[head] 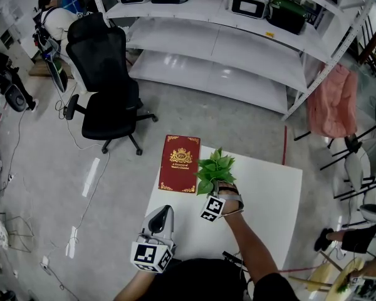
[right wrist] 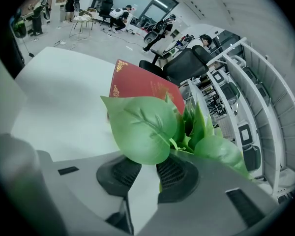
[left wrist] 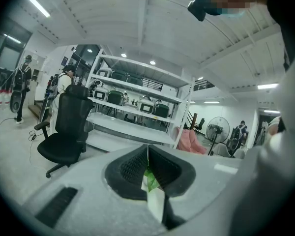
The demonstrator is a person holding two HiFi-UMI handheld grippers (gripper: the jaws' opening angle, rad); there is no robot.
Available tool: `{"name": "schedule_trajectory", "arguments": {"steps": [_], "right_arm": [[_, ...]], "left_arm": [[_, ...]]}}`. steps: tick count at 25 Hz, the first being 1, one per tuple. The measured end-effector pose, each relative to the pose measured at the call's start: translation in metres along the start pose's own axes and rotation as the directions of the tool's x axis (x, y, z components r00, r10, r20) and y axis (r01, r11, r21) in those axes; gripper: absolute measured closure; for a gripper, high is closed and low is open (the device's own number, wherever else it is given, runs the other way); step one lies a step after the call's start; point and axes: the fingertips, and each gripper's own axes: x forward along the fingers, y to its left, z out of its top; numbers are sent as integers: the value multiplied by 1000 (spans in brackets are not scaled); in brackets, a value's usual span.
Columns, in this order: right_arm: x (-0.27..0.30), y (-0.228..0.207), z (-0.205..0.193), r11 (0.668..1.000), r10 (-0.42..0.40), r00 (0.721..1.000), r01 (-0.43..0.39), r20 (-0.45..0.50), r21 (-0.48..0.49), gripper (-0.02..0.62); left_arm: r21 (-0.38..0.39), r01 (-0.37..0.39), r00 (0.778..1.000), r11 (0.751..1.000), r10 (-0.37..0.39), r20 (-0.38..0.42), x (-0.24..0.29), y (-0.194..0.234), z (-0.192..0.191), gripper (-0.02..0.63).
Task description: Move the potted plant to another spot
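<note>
The right gripper (right wrist: 150, 163) held its jaws narrowly apart, clamped on the base of the potted plant (right wrist: 142, 127), whose leaves rose just beyond the jaw tips, while the left gripper (left wrist: 148, 154) kept its jaws pressed together on nothing.

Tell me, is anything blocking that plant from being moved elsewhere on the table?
Only the red book, lying close on the potted plant's left. Toward the white table's right side, nothing visible stands in the way.

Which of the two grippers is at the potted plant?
The right gripper: the potted plant stands between its jaws, whereas the left gripper, jaws together and empty, is well short of it.
</note>
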Motion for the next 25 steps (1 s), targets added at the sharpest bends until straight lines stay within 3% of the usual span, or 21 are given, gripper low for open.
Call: {"name": "schedule_trajectory", "arguments": {"steps": [19, 25], "right_arm": [[-27, -2, 1, 999, -37, 999, 36, 15, 28, 518], [-48, -6, -1, 987, -43, 998, 36, 39, 159, 518]], "left_arm": [[22, 29, 999, 999, -30, 32, -14, -13, 6, 586], [14, 32, 999, 999, -32, 39, -22, -20, 8, 586]]}}
